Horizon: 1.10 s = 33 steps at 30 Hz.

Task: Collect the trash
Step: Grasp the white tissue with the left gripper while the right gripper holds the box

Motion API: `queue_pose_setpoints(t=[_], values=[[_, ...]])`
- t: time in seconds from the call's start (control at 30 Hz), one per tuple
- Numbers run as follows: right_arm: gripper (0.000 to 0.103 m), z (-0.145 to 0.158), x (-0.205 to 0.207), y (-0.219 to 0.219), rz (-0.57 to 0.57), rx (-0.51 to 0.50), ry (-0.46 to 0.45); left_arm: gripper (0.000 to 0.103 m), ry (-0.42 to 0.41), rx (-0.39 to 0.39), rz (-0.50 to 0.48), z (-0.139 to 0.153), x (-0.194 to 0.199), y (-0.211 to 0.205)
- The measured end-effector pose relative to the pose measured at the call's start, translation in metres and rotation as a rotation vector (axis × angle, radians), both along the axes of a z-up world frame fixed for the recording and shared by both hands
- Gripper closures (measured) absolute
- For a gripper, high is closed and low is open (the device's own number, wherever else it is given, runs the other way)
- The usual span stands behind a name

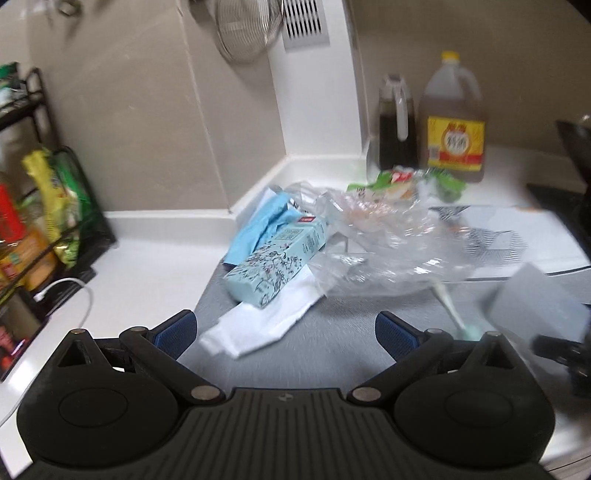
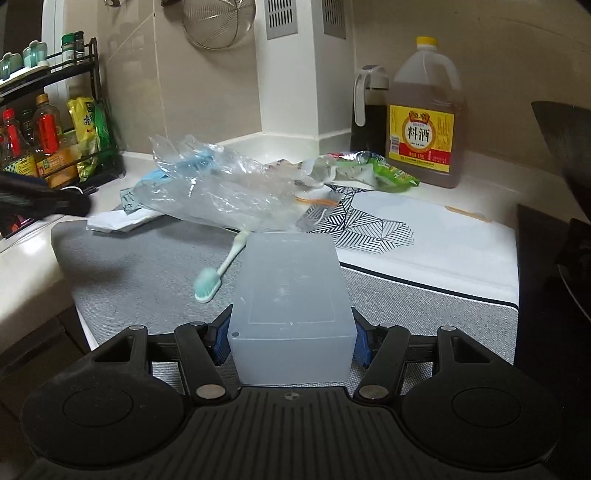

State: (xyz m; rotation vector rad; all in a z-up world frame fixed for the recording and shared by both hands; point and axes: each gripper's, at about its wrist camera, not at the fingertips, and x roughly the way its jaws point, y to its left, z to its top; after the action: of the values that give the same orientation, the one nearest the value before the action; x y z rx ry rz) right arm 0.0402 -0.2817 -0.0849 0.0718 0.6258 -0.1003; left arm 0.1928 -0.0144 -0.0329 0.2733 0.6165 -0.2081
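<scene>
My right gripper (image 2: 291,321) is shut on a translucent plastic box (image 2: 291,306), held just above the grey mat (image 2: 147,266). Beyond the box lies a mint toothbrush (image 2: 218,273), partly under a crumpled clear plastic bag (image 2: 229,192). A green snack wrapper (image 2: 384,170) lies further back. My left gripper (image 1: 284,321) is open with nothing between its fingers, low over the mat in front of a white paper (image 1: 258,325). A light-blue patterned carton (image 1: 277,262) rests on that paper, beside the clear bag (image 1: 388,240). The box (image 1: 535,299) shows blurred at the right.
A cooking-wine jug (image 2: 424,122) and a dark sauce bottle (image 2: 369,118) stand at the back wall. A black spice rack (image 2: 55,140) fills the left side. A dark pan and stove (image 2: 561,221) sit at the right. A strainer (image 2: 218,22) hangs on the wall.
</scene>
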Motion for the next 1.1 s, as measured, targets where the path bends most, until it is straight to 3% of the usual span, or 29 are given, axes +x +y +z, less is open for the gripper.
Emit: queue_pose_setpoints(t=[0.1,0.2,0.23,0.3,0.33,0.37,0.4,0.43,0.47,0.6,0.7,0.83,0.9,0.93,0.97,1.1], values=[[0.038,0.001,0.007,-0.001,-0.005,-0.001,0.006,0.0,0.068,0.026,-0.022,-0.013,0.036,-0.008],[0.024,0.0,0.018,-0.001,-0.009,-0.012,0.011,0.0,0.141,0.067,-0.007,-0.029,0.063,-0.012],[0.019,-0.001,0.021,0.0,-0.005,-0.015,0.013,0.0,0.166,0.065,0.006,-0.032,0.07,-0.012],[0.019,-0.004,0.026,0.0,0.006,-0.021,0.014,0.004,0.205,0.001,0.038,-0.032,0.077,-0.007],[0.023,-0.006,0.028,0.0,0.011,-0.023,0.021,0.014,0.22,-0.04,0.054,-0.031,0.077,-0.003],[0.036,-0.008,0.029,0.0,0.012,-0.022,0.028,0.034,0.245,-0.065,0.062,-0.03,0.078,-0.001],[0.039,-0.009,0.028,0.0,0.009,-0.023,0.028,0.048,0.278,-0.071,0.06,-0.032,0.079,0.001],[0.039,-0.009,0.027,0.001,0.01,-0.024,0.024,0.074,0.305,-0.07,0.055,-0.033,0.079,0.002],[0.039,-0.009,0.026,0.002,0.014,-0.021,0.023,0.092,0.321,-0.065,0.054,-0.033,0.076,0.003],[0.04,-0.003,0.014,0.005,0.019,0.005,-0.002,0.103,0.301,-0.112,0.044,-0.024,0.052,0.014],[0.04,0.002,0.004,0.006,0.013,0.012,-0.022,0.103,0.257,-0.147,0.013,-0.012,0.027,0.02],[0.04,0.005,-0.001,0.007,0.001,0.001,-0.024,0.099,0.152,-0.115,0.022,0.001,0.016,0.021],[0.039,0.005,-0.002,0.005,-0.01,0.01,-0.02,0.058,0.117,-0.087,0.031,0.002,0.02,0.02],[0.039,0.005,-0.003,0.005,-0.008,0.016,-0.019,0.013,0.115,-0.068,0.025,0.0,0.025,0.018],[0.039,0.005,-0.003,0.005,-0.006,0.019,-0.017,0.001,0.107,-0.048,0.022,-0.002,0.03,0.016],[0.039,0.003,0.001,0.002,-0.004,0.02,-0.008,0.0,0.123,-0.019,0.04,-0.015,0.056,0.009]])
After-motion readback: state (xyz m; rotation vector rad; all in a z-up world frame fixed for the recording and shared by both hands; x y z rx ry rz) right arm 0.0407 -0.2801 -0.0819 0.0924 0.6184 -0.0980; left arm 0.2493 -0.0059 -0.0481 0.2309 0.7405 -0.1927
